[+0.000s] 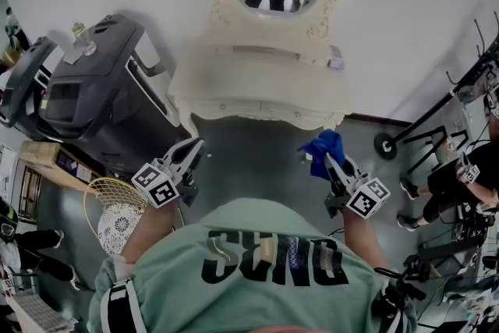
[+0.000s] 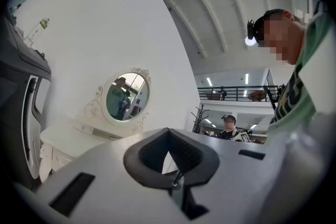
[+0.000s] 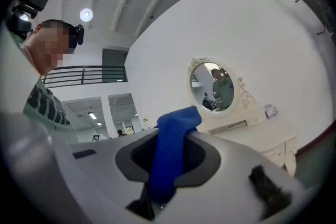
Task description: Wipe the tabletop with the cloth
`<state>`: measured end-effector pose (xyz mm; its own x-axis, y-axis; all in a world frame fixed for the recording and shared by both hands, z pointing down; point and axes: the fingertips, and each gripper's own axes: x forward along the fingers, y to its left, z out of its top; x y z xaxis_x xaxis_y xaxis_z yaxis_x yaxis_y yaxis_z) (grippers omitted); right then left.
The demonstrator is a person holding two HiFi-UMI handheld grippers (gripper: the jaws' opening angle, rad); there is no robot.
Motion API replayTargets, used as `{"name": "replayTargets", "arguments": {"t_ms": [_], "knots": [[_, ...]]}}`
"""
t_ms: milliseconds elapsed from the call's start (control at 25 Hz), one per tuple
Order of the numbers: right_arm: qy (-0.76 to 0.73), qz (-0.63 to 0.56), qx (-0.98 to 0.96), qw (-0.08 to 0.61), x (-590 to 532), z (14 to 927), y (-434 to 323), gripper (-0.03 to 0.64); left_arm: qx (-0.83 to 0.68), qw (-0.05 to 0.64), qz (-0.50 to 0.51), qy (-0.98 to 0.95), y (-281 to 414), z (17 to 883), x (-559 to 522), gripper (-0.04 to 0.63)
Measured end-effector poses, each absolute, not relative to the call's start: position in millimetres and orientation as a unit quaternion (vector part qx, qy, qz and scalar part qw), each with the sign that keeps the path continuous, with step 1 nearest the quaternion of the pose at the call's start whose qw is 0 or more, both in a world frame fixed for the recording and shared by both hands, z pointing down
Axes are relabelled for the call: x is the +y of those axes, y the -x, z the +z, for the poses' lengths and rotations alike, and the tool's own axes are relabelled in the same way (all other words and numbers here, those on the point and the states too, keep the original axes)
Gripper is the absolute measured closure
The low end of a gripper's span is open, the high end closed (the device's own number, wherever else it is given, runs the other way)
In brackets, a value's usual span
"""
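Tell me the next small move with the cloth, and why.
Probably move the right gripper forward until the blue cloth rests on the white tabletop. The gripper holds the cloth clamped, but it hangs over the floor, short of the tabletop's front edge, so nothing is being wiped yet.

1. The cloth [image 3: 170, 139] drops down into the right tongs [image 3: 167, 165], so its lower end is buried in there.
2. There's a small thing [image 1: 336, 58] on the back right corner of the table [image 1: 257, 93], way too tiny to tell what it is.
3. In the left gripper view, the left tongs [image 2: 169, 157] and their body block most of the table.
4. The treadmill [image 1: 93, 105] is chopped off by the head view's left edge.
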<state>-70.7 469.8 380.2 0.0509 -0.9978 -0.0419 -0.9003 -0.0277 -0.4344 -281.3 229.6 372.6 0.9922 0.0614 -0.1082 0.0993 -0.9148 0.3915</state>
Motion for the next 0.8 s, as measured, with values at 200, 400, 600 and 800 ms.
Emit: {"name": "replayTargets", "arguments": {"t_ms": [200, 400, 600, 800], "knots": [[0.706, -0.142, 0.669, 0.183, 477.8, 383.1, 63.8, 0.545, 0.047, 0.203, -0.046, -0.977, 272.3, 372.5, 235.2, 0.597], [0.709, -0.143, 0.662, 0.197, 488.1, 385.5, 53.0, 0.545, 0.053, 0.203, -0.039, -0.977, 259.5, 372.7, 243.7, 0.597], [0.699, -0.148, 0.66, 0.231, 493.2, 386.7, 43.7, 0.543, 0.056, 0.202, -0.031, -0.977, 247.8, 376.1, 247.1, 0.598], [0.69, -0.157, 0.668, 0.23, 503.4, 390.2, 35.6, 0.543, 0.062, 0.201, -0.023, -0.977, 225.8, 374.4, 259.3, 0.598]]}}
